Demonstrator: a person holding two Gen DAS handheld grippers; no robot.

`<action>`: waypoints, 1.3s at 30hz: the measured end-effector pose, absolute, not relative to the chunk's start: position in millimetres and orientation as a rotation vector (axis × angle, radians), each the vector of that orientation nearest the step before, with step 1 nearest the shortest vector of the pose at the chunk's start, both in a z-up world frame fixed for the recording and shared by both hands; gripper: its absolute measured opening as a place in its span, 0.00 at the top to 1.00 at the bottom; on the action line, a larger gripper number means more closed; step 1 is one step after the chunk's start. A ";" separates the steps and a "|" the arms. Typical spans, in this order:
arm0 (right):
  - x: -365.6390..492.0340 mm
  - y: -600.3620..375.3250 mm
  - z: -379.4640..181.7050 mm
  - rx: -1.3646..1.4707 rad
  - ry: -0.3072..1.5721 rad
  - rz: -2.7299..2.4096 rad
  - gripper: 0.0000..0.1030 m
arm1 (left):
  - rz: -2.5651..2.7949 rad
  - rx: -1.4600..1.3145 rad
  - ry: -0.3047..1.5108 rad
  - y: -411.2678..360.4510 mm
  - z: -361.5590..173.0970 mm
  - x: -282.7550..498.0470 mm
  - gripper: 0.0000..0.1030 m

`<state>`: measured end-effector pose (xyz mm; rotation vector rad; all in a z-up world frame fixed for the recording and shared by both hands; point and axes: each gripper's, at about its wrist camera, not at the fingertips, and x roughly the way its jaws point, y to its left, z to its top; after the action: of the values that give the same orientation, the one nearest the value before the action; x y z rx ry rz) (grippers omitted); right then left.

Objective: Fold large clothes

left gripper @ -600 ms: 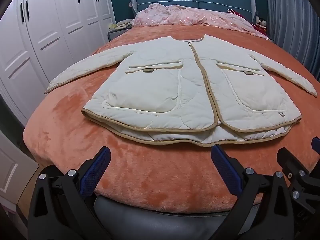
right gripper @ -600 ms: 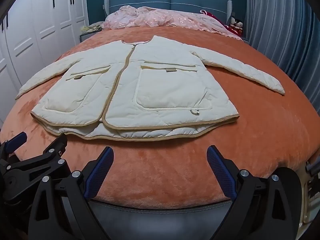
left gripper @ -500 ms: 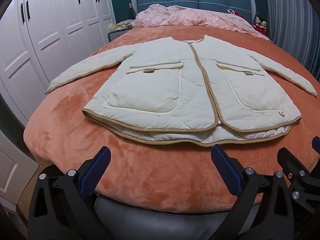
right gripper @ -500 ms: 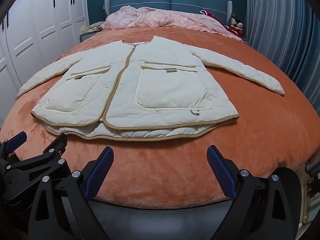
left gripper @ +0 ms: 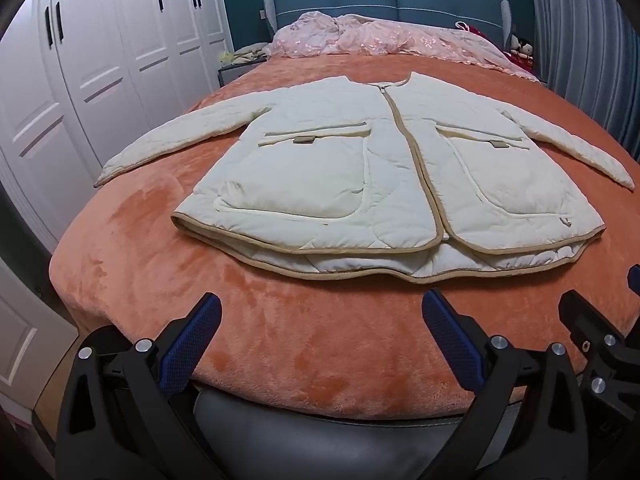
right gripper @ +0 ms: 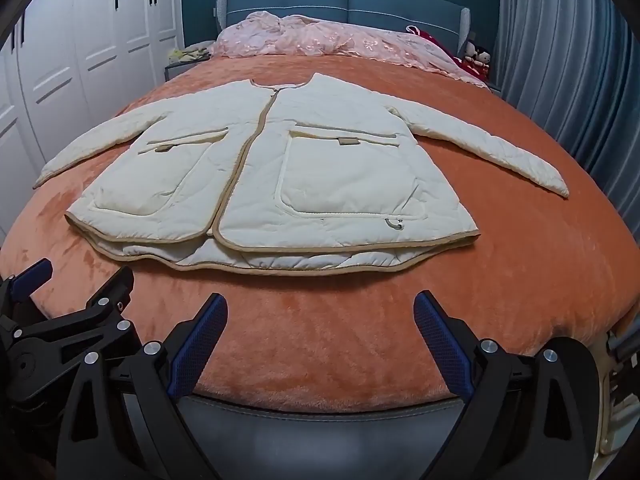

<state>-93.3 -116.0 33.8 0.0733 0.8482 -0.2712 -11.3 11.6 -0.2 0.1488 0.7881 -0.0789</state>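
On the orange plush bedspread (left gripper: pixel 280 320) a cream quilted tan-trimmed jacket (left gripper: pixel 384 184) lies flat, far from the 2 wide-open, empty grippers, left gripper (left gripper: pixel 320 320) and right gripper (right gripper: pixel 320 320).

The left gripper (left gripper: pixel 320 316) and the right gripper (right gripper: pixel 320 314) are built alike: two matte black plastic fingers, each lined on its inner face with a textured blue pad (left gripper: pixel 191 342). Round silver screw heads (right gripper: pixel 152 348) are set into the black frames, which are pierced by triangular cut-outs.

Both wrist views look down from the foot of the bed (left gripper: pixel 320 344) (side by side), sharing the jacket (right gripper: pixel 280 184).
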 end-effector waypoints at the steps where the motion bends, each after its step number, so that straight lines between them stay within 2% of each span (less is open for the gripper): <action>1: -93.2 -115.7 32.9 0.073 0.849 -0.269 0.10 | -0.077 0.145 0.787 12.7 0.0 -11.6 0.05; 39: -99.4 -119.8 32.3 0.076 0.847 -0.264 0.10 | -0.054 0.160 0.777 15.9 -4.2 -17.4 0.05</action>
<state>-99.4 -119.8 32.3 0.0759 0.8475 -0.2643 -17.4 15.9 -4.2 0.1599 0.7771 -0.0538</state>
